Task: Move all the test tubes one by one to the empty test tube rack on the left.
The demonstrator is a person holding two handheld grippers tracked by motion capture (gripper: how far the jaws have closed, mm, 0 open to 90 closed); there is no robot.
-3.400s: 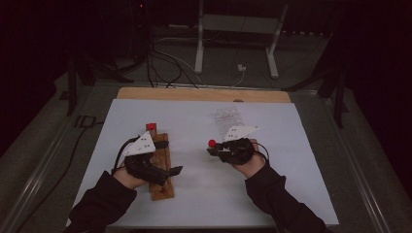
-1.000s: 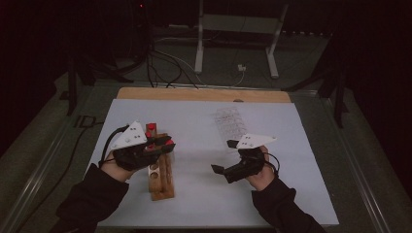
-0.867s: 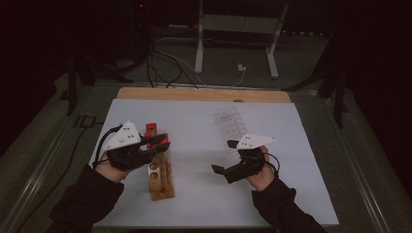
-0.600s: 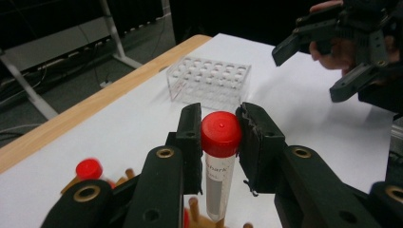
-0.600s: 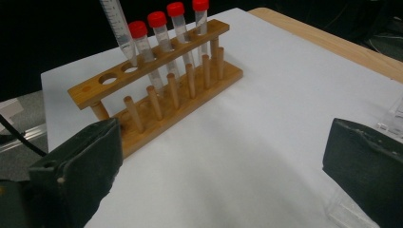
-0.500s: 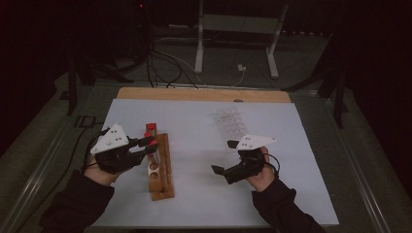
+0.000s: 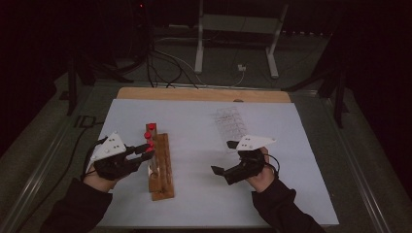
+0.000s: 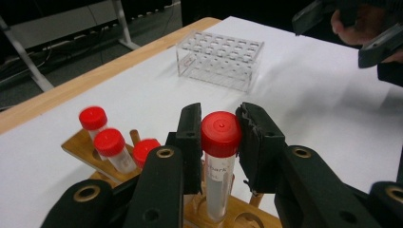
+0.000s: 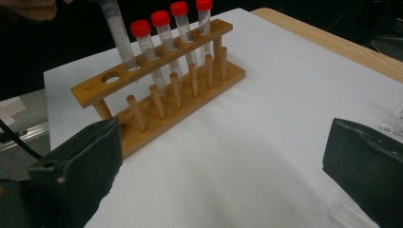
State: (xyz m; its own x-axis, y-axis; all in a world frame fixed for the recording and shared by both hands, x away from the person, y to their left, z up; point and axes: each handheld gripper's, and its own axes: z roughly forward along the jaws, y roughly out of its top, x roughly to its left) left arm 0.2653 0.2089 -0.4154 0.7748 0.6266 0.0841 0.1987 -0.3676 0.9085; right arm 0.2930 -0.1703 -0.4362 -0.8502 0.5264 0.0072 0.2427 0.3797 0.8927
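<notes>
Right gripper view: four red-capped tubes (image 9: 160, 38), one rack (image 9: 157, 80)

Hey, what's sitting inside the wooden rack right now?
The wooden rack holds three red-capped tubes at its far end. A fourth tube, gripped by the left tongs, is entering the next hole. One near hole is empty. The rack's top bar hides the tube bottoms.

The right tongs (image 9: 223, 166) stand wide apart over the white table (image 9: 266, 109), facing a wooden test-tube rack (image 9: 161, 90) with three red-capped tubes (image 9: 161, 28) upright and a fourth tube (image 9: 116, 33) entering a hole
</notes>
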